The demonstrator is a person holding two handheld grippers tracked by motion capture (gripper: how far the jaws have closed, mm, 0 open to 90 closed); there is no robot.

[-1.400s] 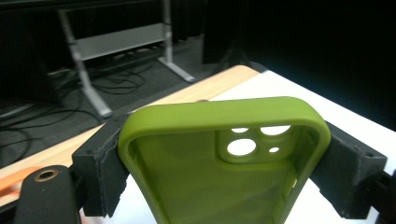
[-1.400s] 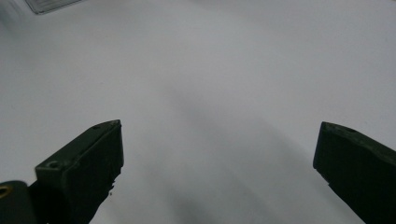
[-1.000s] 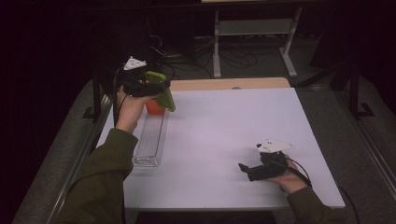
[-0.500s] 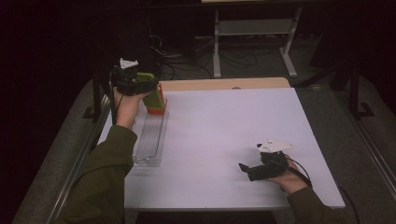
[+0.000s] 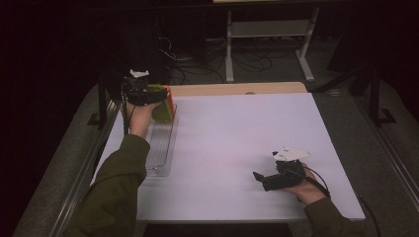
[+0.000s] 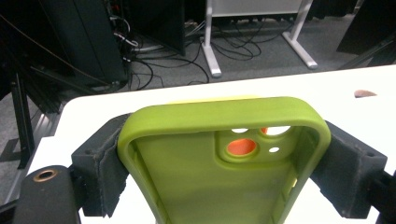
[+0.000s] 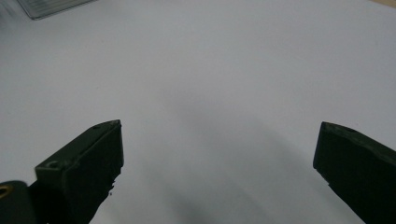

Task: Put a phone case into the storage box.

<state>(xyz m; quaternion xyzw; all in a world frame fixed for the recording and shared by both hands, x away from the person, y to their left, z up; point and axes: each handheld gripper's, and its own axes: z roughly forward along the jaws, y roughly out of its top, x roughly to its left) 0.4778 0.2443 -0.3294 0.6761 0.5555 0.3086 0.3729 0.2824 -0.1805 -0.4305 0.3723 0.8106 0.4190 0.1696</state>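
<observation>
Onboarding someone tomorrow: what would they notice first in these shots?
The lime-green phone case, clamped between the left gripper's jaws at the far left corner of the white table, orange showing through its camera cutouts. Under it lies a clear tray. The right gripper rests near right, jaws open.

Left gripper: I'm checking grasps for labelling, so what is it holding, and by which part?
The left gripper clamps a green phone case across its two long side edges, near the camera-cutout end. The right gripper holds nothing.

A big white surface is sitting in a dark room. Far behind it, black cables are lying on the grey floor beside a white stand.
</observation>
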